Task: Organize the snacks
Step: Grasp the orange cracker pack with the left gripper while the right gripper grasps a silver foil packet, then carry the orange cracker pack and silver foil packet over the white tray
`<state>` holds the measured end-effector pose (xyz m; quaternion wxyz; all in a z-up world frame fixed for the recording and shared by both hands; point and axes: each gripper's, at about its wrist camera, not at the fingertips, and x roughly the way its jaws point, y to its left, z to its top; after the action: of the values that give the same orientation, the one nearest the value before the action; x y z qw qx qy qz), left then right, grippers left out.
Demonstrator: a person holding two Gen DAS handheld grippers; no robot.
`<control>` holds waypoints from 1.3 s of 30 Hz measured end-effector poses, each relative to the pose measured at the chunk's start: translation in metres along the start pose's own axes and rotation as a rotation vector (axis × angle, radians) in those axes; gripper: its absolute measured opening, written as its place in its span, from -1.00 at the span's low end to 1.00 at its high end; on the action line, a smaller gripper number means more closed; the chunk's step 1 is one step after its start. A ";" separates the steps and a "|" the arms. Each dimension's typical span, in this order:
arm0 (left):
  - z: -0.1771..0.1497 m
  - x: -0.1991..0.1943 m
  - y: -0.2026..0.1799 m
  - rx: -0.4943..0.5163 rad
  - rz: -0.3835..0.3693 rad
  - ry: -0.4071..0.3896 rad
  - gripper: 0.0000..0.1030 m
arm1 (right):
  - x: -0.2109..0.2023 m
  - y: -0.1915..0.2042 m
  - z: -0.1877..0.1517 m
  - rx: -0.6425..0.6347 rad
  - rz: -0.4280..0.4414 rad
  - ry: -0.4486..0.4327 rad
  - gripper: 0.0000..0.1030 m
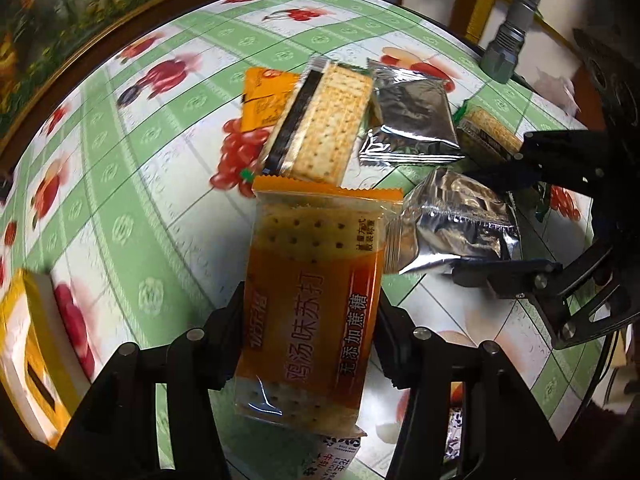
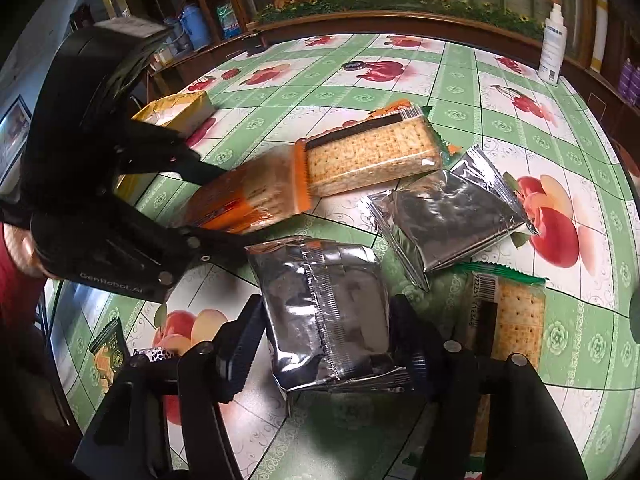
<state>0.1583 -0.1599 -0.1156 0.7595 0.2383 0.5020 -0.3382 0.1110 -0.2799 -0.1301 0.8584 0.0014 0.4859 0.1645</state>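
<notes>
An orange cracker packet (image 1: 312, 292) sits between the fingers of my left gripper (image 1: 310, 320), which is shut on its two long sides. In the right wrist view the same packet (image 2: 248, 200) shows blurred in the left gripper (image 2: 236, 206). My right gripper (image 2: 326, 340) is shut on a silver foil packet (image 2: 324, 312), with a pad on each side. From the left wrist view that silver packet (image 1: 460, 224) lies between the right gripper's (image 1: 468, 224) black fingers. A clear cracker pack (image 2: 368, 156), a second silver packet (image 2: 452, 216) and a green-edged cracker pack (image 2: 516, 312) lie close by.
The table wears a green cloth with fruit prints (image 2: 500, 92). On it are a yellow box (image 2: 180, 110), a white spray bottle (image 2: 554, 44), a grey torch (image 1: 508, 36), another orange packet (image 1: 264, 96) and a small dark snack bag (image 2: 108, 352). A wooden rail edges the far side.
</notes>
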 end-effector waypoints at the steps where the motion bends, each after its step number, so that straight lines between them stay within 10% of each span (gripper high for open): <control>1: -0.002 -0.002 0.002 -0.025 0.007 -0.008 0.04 | -0.001 0.001 -0.001 0.000 -0.005 -0.004 0.21; 19: -0.073 -0.084 0.046 -0.516 0.343 -0.189 0.05 | -0.035 0.010 -0.003 0.241 0.191 -0.180 0.17; 39: -0.153 -0.138 0.098 -0.774 0.553 -0.293 0.05 | -0.018 0.104 0.048 0.231 0.398 -0.207 0.16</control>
<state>0.1033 0.0503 -0.0445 0.9161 0.0131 0.3966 0.0573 0.1134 -0.1789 -0.0734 0.8483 0.2120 0.4014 0.2725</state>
